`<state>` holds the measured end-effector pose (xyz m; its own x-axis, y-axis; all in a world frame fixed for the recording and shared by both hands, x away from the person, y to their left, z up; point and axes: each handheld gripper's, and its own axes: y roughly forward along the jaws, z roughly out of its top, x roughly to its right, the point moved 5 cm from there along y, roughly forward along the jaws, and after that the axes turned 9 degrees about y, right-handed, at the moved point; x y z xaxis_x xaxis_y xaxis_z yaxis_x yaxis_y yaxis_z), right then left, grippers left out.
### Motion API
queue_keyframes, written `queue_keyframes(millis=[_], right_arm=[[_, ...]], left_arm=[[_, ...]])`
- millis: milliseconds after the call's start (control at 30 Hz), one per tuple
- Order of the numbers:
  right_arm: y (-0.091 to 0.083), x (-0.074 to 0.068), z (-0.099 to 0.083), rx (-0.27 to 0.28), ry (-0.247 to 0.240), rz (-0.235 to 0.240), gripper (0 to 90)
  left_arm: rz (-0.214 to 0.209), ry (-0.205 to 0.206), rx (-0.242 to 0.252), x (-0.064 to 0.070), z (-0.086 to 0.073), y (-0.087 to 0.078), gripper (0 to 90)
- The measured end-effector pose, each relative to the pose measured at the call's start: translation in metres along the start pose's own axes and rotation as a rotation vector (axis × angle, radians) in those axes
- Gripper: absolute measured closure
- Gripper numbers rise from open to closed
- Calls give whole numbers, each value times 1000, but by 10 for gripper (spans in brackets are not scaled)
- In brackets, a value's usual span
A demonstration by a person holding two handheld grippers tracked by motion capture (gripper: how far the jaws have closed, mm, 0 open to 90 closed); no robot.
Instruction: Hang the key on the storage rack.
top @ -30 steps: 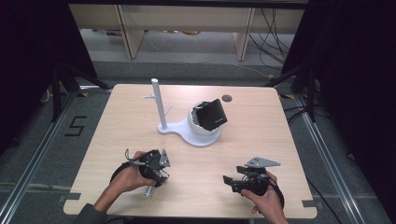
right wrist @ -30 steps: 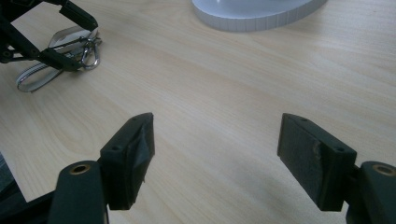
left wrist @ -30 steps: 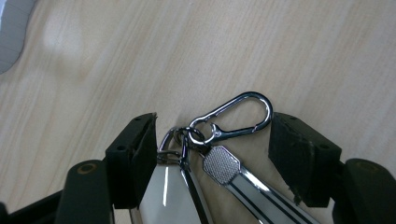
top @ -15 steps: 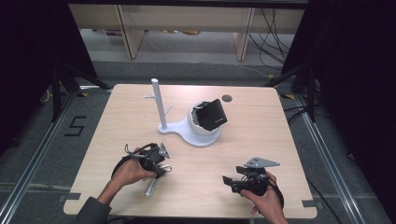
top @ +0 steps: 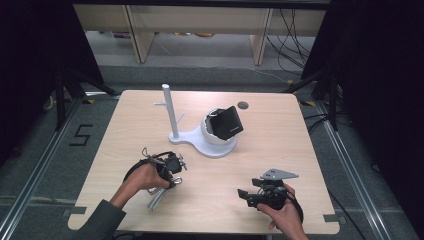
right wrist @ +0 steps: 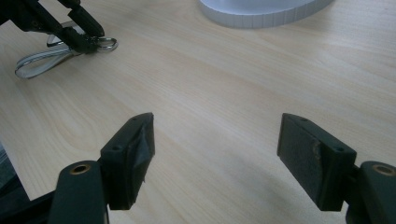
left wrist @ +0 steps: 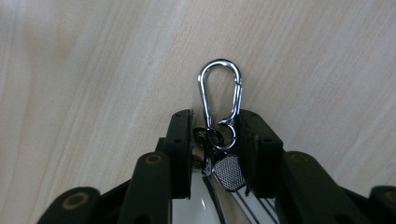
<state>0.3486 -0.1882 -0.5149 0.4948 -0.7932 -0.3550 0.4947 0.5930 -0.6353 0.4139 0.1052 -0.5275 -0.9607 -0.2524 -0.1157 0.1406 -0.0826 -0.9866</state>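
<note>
Lab recording bay: lone wooden table (top: 150, 125) fenced by black curtains (top: 380, 100), floor rails (top: 350, 165), a taped "5" marker (top: 81, 135), loose cables (top: 287, 25), and probably shelving (top: 200, 30) behind, though it's dim.

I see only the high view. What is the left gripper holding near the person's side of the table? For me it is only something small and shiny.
Observer: A silver metal carabiner clip. The left gripper has its fingers closed on the small ring at the clip's base.
Operator: Is something attached to this clip?
Observer: Yes, a pale grey looped strap. It lies flat on the light wooden table.
Operator: And the right gripper, is it holding something?
Observer: No. The right gripper is wide open, with bare wood between its fingers.
</note>
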Motion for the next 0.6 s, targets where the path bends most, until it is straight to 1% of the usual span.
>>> queue_keyframes(millis=[33, 67, 100, 133, 200, 233, 267, 400, 433, 467, 500, 533, 600], right_arm=[[0, 1, 0, 3, -14, 3, 286], [0, 1, 0, 2, -16, 2, 286], [1, 1, 0, 1, -15, 2, 286], [1, 0, 0, 1, -15, 4, 286], [0, 0, 0, 0, -16, 5, 287], [0, -3, -1, -11, 14, 8, 288], [0, -2, -1, -7, 0, 10, 288], [0, -2, -1, -7, 0, 10, 288], [0, -2, -1, -6, -2, 9, 289], [0, -2, -1, -7, -2, 9, 289], [1, -2, -1, -6, -5, 10, 289], [1, -2, -1, -6, -4, 10, 289], [1, -2, -1, -5, -7, 11, 289]], left_arm=[[-2, 10, -18, 0, 1, 0, 676], [-5, 15, -25, 1, 2, 0, 694], [-10, 43, -54, 0, 3, 0, 698], [-10, 43, -54, 0, 3, 0, 702], [-13, 58, -66, 0, 4, 0, 705], [-15, 66, -72, 0, 4, 0, 707], [-16, 66, -69, 0, 4, 0, 710], [-17, 81, -67, -1, 3, 0, 715], [-22, 73, -63, 0, 3, 0, 716], [-19, 76, -56, 0, 2, 0, 717], [-9, 91, -55, -1, 2, 0, 719], [-10, 94, -59, -1, 2, -1, 721], [-19, 92, -48, -1, 2, -1, 725]])
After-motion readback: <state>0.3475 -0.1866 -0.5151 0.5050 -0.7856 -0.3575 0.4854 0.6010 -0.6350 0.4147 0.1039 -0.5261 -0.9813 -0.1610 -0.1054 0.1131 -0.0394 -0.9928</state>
